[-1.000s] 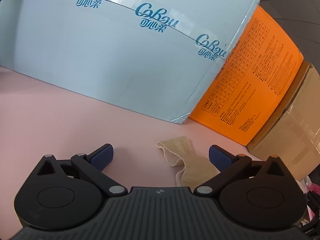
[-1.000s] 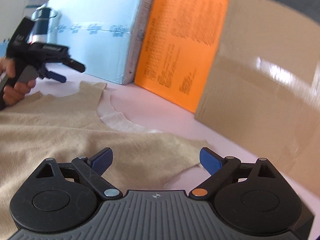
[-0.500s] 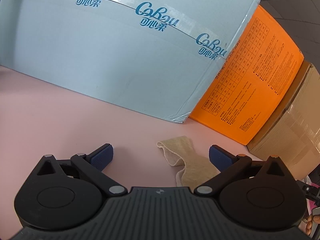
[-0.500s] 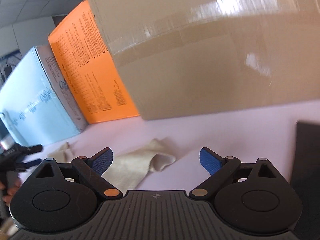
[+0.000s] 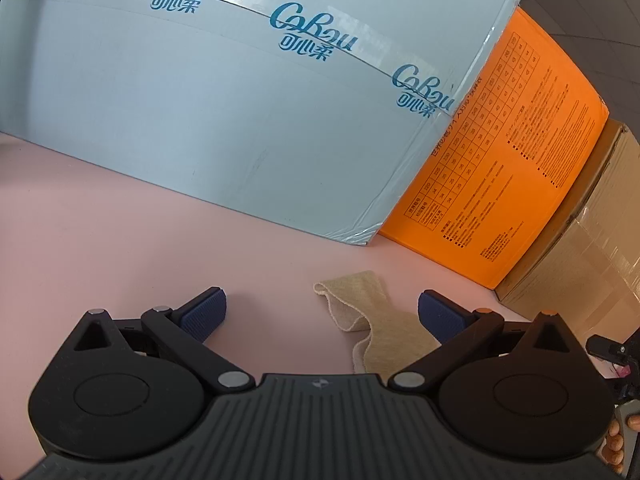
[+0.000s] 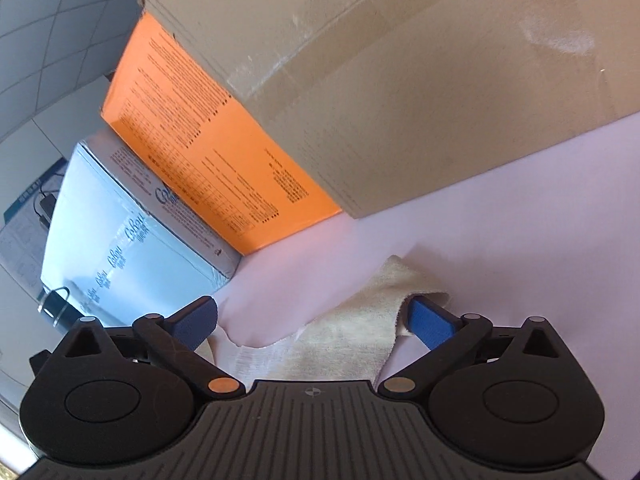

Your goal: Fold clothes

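Note:
A beige knit garment lies on the pink table. In the left wrist view one shoulder strap (image 5: 360, 308) of it shows between the blue pads, nearer the right one. My left gripper (image 5: 320, 314) hovers open above it, gripping nothing. In the right wrist view another strap and the neckline of the garment (image 6: 360, 320) lie between the pads of my right gripper (image 6: 314, 320). Its jaws are opening wide; the cloth lies loose between them and the pads do not press on it. This view is rolled, so the table slopes.
Three boxes stand in a row at the back of the table: a pale blue carton (image 5: 224, 112), an orange box (image 5: 512, 176) and a brown cardboard box (image 5: 592, 256). A person's fingers and the other gripper (image 5: 616, 360) show at the right edge of the left wrist view.
My right gripper swung right and rolled, from over the garment's body to its far strap by the brown box. It now shows in the left wrist view. The left gripper stayed still.

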`<act>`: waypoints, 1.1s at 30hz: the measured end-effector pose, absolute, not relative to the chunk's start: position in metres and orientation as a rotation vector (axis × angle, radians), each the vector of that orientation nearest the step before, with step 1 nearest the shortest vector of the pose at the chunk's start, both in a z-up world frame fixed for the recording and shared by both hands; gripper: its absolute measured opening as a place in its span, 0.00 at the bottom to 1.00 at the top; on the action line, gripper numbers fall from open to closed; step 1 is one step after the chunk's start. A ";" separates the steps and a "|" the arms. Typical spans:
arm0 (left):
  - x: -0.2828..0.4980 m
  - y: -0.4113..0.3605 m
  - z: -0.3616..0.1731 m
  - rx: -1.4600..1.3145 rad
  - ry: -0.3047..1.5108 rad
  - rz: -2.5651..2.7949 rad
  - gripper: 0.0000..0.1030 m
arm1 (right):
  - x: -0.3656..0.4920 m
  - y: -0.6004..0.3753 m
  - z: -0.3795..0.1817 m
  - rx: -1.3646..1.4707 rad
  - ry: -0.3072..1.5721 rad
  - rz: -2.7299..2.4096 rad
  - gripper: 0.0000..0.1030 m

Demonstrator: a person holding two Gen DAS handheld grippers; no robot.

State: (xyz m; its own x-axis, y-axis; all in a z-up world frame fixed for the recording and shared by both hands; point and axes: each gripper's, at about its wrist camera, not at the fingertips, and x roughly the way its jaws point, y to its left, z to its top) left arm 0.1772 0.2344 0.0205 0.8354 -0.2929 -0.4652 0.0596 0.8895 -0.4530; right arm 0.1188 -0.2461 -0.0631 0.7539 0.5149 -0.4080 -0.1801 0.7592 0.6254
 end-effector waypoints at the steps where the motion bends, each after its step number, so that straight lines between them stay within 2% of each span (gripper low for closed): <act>1: 0.177 0.234 0.020 -0.441 0.554 -0.193 1.00 | 0.123 -0.243 -0.062 0.580 0.597 0.396 1.00; 7: 0.178 0.235 0.019 -0.444 0.554 -0.195 1.00 | 0.133 -0.231 -0.040 0.450 0.454 0.439 1.00; 14: 0.178 0.235 0.018 -0.445 0.554 -0.193 1.00 | 0.146 -0.239 -0.062 0.520 0.594 0.411 1.00; 21: 0.177 0.236 0.018 -0.456 0.551 -0.194 1.00 | 0.130 -0.250 -0.063 0.573 0.589 0.380 1.00; 26: 0.177 0.240 0.016 -0.497 0.540 -0.205 1.00 | 0.112 -0.247 -0.049 0.474 0.596 0.222 1.00; 29: 0.180 0.246 0.004 -0.578 0.520 -0.233 1.00 | 0.087 -0.243 -0.040 0.498 0.511 0.155 1.00; 33: 0.181 0.246 0.002 -0.588 0.512 -0.256 1.00 | 0.057 -0.221 -0.042 0.628 0.442 0.383 1.00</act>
State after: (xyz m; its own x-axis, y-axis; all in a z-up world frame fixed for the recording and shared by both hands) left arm 0.1807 0.2461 0.0016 0.8452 -0.3707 -0.3851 0.0861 0.8055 -0.5864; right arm 0.0570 -0.2208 -0.0423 0.8392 0.4681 -0.2768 -0.2073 0.7459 0.6330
